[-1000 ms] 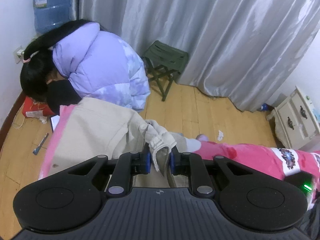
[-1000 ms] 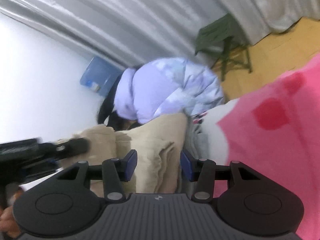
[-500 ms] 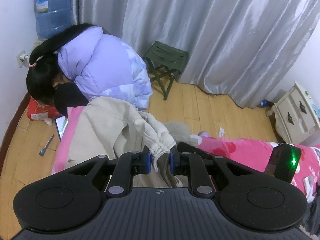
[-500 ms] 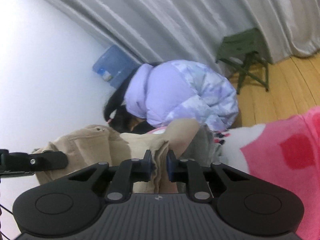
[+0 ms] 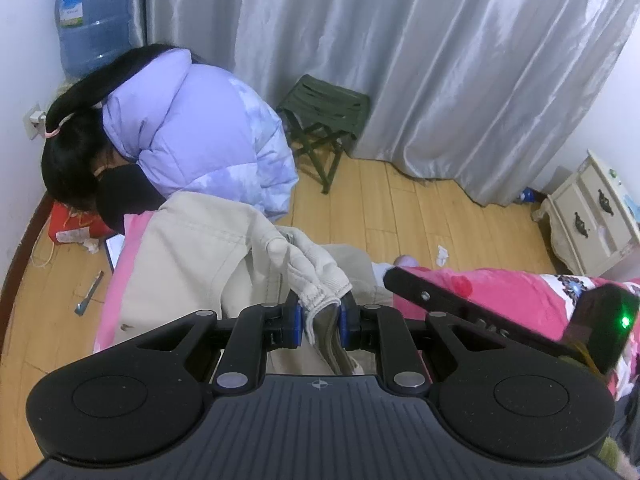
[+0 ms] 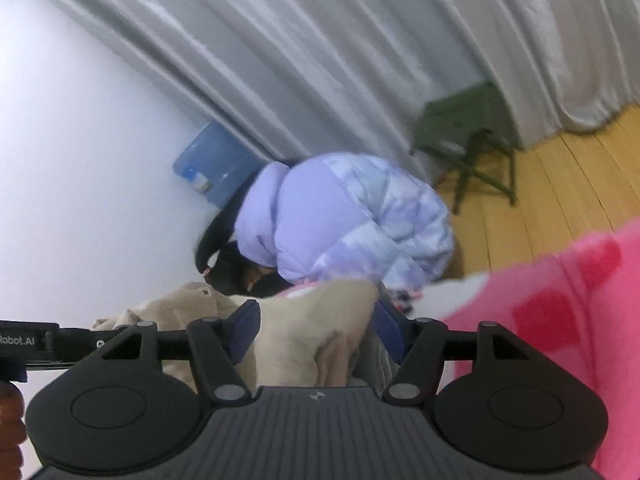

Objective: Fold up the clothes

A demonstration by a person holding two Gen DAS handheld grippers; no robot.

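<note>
The beige garment [image 5: 188,264] lies bunched on the near left part of a pink blanket [image 5: 500,288], its ribbed cuff [image 5: 320,280] pulled up toward the near edge. The left gripper [image 5: 319,322] is clamped on that cuff, its blue pads pressing folded cloth from both sides. In the right wrist view the right gripper [image 6: 316,330] stands with its jaws wide apart; they have just been opening, and a fold of the same garment [image 6: 312,332] sits between them without the pads squeezing it. The right gripper's black body [image 5: 480,312] reaches across the blanket just right of the left gripper.

Beyond the garment, at the far left, a person in a lilac puffer jacket [image 5: 200,148] bends low over the blanket's corner, close against the cloth. Behind stand a blue water bottle [image 5: 92,20], a grey curtain [image 5: 400,60] and a green folding stool [image 5: 324,116]; a cream cabinet [image 5: 592,216] sits far right on the wooden floor [image 5: 420,220].

Half a second ago the right jaws were pinched nearly together on the cloth; now they are spread. The left grip is unchanged, and the right gripper's body has come further into the left view.
</note>
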